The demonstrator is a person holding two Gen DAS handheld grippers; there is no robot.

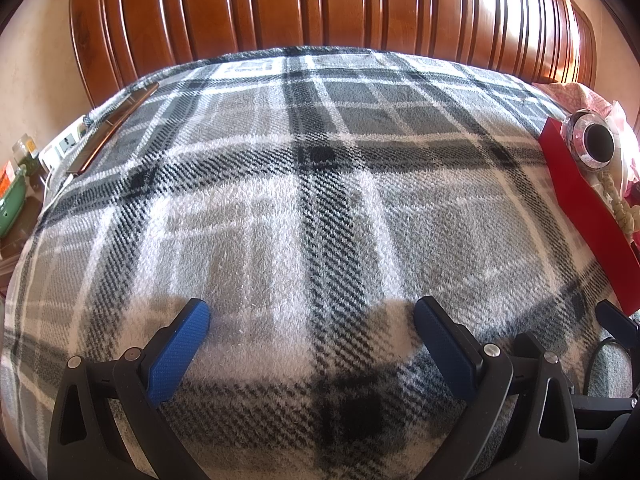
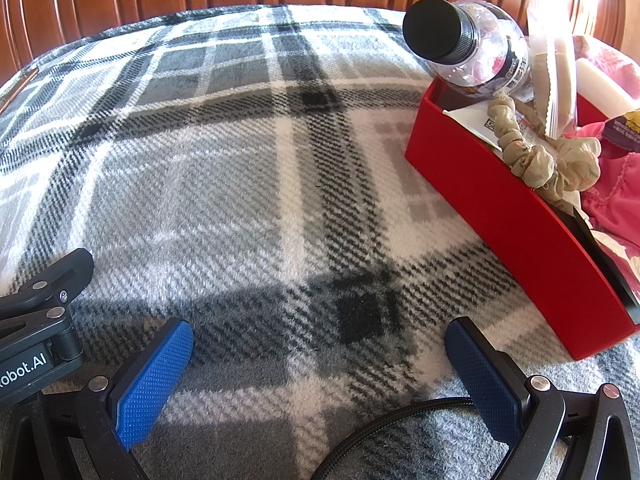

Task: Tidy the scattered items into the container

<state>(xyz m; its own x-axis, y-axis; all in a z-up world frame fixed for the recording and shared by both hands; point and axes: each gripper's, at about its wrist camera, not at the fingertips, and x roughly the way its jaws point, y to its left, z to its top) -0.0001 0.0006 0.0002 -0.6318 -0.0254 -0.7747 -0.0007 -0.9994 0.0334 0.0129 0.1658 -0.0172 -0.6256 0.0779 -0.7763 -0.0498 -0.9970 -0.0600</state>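
Fleecy grey, black and white plaid blanket covers the bed, its nap fuzzy and its surface bulging toward a ribbed, glossy wooden headboard. Both grippers hover over bare blanket with jaws wide apart and nothing between them: the left gripper and the right gripper each show knurled blue pads on black plastic arms.

Off to the right sits a matte red box, rectangular and straight-walled, already crowded. A clear plastic bottle with a ribbed black cap leans out over its far corner. A crinkled beige scrunchie drapes on the near wall, beside pink cloth and a serrated-edged white packet. The box's right end is cut off by the frame, so its remaining contents are hard to read.

At the blanket's far left edge lies a long, thin brown strip; what it is cannot be told. A braided black cable curves near the right gripper.
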